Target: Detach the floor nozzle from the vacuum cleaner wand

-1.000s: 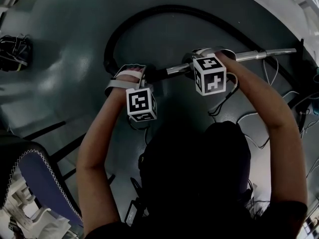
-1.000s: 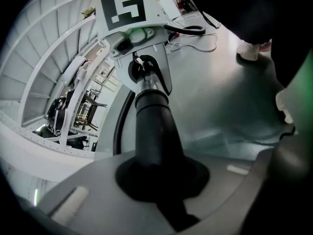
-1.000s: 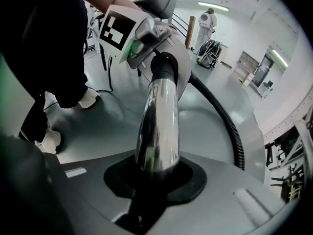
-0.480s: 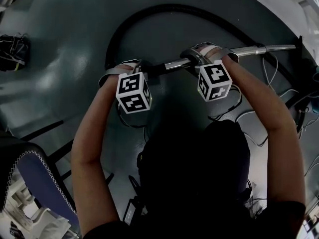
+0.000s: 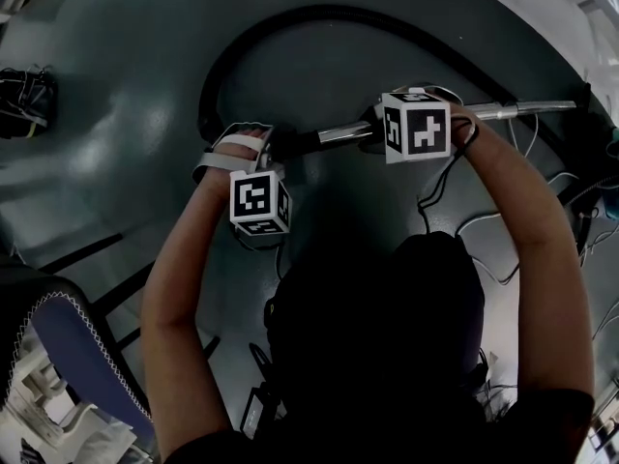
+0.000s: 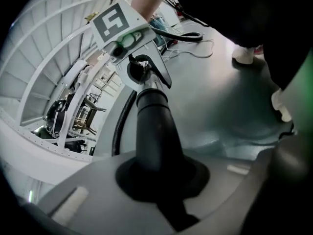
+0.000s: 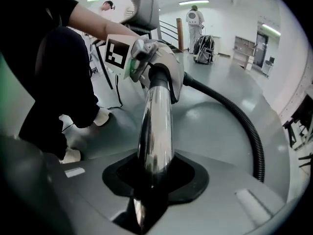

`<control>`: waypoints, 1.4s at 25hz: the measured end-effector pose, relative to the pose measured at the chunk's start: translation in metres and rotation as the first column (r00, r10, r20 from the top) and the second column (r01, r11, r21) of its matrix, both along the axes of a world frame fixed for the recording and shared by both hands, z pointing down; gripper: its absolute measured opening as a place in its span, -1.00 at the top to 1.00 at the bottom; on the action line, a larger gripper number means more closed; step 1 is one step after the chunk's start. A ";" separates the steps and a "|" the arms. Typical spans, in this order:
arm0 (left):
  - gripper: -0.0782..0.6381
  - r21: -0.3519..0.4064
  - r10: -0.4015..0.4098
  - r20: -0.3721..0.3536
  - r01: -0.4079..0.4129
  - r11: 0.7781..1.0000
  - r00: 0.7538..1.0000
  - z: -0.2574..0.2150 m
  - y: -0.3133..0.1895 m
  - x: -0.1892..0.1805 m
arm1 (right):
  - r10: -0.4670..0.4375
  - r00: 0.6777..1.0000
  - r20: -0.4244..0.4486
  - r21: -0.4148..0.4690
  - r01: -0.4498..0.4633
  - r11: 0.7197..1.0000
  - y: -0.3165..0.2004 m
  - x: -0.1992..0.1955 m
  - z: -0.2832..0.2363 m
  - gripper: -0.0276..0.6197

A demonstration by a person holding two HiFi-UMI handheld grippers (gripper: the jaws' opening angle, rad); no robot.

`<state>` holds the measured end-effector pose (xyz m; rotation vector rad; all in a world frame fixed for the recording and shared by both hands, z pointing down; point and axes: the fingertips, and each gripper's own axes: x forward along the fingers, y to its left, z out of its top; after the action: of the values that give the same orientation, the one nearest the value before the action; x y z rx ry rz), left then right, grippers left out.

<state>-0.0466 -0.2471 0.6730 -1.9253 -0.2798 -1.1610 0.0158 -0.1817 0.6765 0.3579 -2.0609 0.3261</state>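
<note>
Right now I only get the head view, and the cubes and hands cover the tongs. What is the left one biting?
Observer: The left tongs are shut on the black tube.
Operator: And the other one?
Observer: The right tongs have the shiny metal pipe between them, and they are opening.
Operator: Is anybody else in the room?
Observer: Yes. In the right gripper view a person stands far off, next to a dark bag.
</note>
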 end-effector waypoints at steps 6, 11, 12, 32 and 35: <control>0.70 -0.094 0.004 0.076 0.003 0.996 0.997 0.006 -0.002 -0.003 | 0.012 0.998 -0.064 0.197 0.001 0.980 -0.011 0.004 0.000 0.54; 0.70 -0.302 0.007 0.200 0.055 0.952 0.980 -0.001 -0.001 -0.002 | 0.077 0.979 -0.187 0.441 0.013 0.898 -0.027 0.029 -0.009 0.54; 0.70 -0.316 0.007 0.206 0.060 0.947 0.979 -0.005 -0.001 0.001 | 0.081 0.979 -0.186 0.445 0.010 0.895 -0.028 0.034 -0.011 0.54; 0.70 -0.112 0.030 0.052 -0.024 0.993 0.998 -0.018 -0.034 0.001 | 0.068 0.993 -0.098 0.282 -0.038 0.959 -0.033 0.030 -0.017 0.54; 0.70 -0.110 0.033 0.054 -0.027 0.994 0.998 -0.014 -0.036 -0.003 | 0.073 0.992 -0.102 0.293 -0.040 0.955 -0.034 0.027 -0.015 0.54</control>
<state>-0.0496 -0.2828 0.6591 -1.9784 -0.4078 -1.2027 0.0432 -0.2159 0.6614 0.6018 -1.9917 0.0329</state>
